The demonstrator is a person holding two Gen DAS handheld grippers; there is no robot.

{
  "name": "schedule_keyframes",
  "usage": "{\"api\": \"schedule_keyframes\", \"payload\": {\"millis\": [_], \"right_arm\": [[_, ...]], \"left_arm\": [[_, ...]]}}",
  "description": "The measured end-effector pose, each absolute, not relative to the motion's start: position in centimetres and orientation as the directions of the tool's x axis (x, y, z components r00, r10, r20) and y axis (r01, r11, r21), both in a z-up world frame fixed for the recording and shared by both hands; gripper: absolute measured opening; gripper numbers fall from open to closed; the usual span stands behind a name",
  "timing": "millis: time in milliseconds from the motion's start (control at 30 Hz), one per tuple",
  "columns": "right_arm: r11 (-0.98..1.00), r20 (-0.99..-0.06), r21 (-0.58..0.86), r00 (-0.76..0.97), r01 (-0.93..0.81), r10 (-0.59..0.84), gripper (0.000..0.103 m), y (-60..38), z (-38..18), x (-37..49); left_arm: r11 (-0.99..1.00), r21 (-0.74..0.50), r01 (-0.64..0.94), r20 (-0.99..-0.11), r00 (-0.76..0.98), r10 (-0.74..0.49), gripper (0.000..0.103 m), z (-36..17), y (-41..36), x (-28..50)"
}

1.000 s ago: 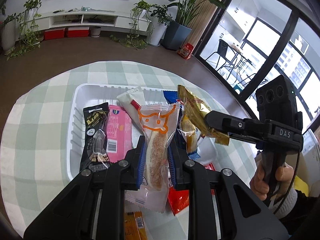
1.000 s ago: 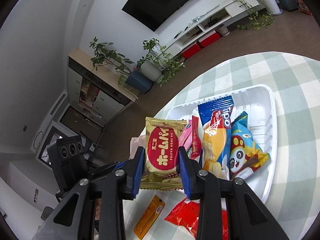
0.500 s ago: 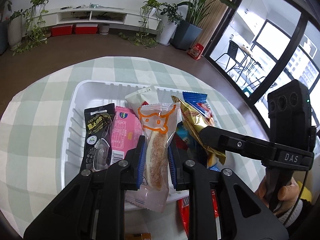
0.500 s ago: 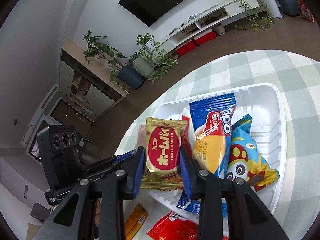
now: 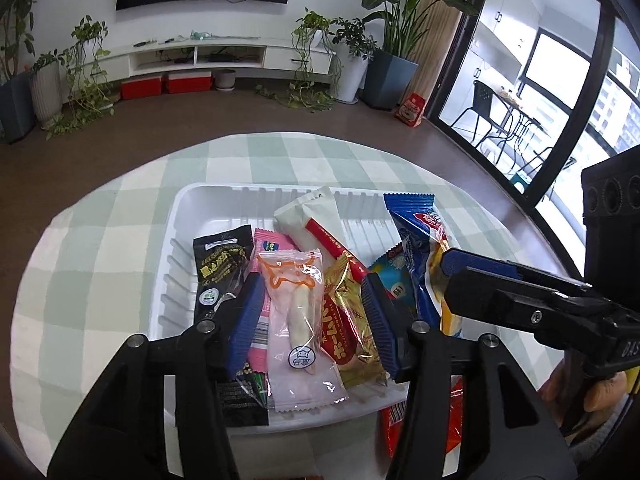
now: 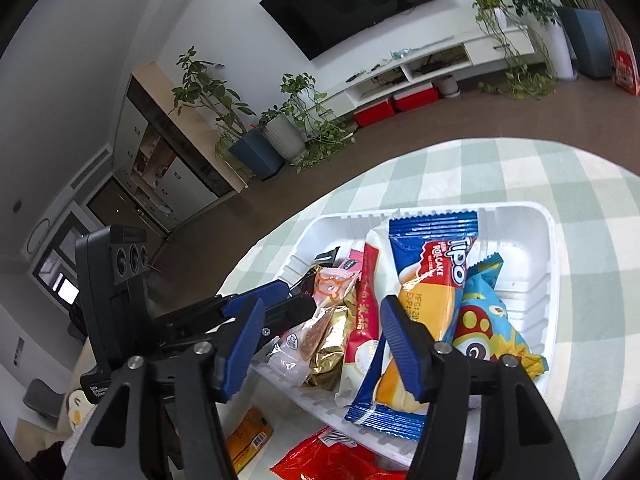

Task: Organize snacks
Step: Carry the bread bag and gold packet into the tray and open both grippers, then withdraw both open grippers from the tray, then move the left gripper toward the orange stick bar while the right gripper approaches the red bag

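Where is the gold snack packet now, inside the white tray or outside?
Inside: the gold snack packet lies in the white tray, beside the clear bread packet.

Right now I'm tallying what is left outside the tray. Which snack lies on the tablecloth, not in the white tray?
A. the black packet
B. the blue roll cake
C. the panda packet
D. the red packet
D: the red packet lies on the checked tablecloth just outside the white tray's near rim.

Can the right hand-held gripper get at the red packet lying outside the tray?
Probably yes. The red packet lies uncovered on the tablecloth just below the tray, and the right hand-held gripper stands open and empty.
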State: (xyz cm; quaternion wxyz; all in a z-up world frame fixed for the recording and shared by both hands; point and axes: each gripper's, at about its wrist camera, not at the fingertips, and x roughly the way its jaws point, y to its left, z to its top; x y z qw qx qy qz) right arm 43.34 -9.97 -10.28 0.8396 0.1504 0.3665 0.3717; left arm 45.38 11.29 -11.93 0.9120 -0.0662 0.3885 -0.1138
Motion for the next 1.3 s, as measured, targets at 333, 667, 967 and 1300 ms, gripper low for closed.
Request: {"api": "schedule_keyframes", "payload": {"millis": [333,667,967,1300], "right_arm": [[0.751,-0.527,0.313,0.552,-0.581,0.647,0.07,-9.4,-8.1,39.5],[0.788,-0.549,0.158,0.61,-0.595,0.571,0.075,-9.8,-7.7,34.3],[0.804,-0.546,0.078,0.649,-0.589,0.529,0.077,-10.6,-7.8,31.4],[0.819,-0.542,0.023,0.681,-0.574,0.493,0.08,-11.5,-8.0,29.7]], "left_arm": [[0.98,-0.142,0.14,-0.666,0.719,-0.199,0.048,-10.0,11.2,40.1],[0.982,-0.154,0.112,-0.676,0.713,-0.187,0.049,-10.2,12.0,34.2],[0.985,-0.146,0.093,-0.714,0.679,-0.17,0.049,-11.8,11.6,31.1],[0.99,-0.105,0.094,-0.739,0.659,-0.141,0.049,-12.8,10.7,29.5]]}}
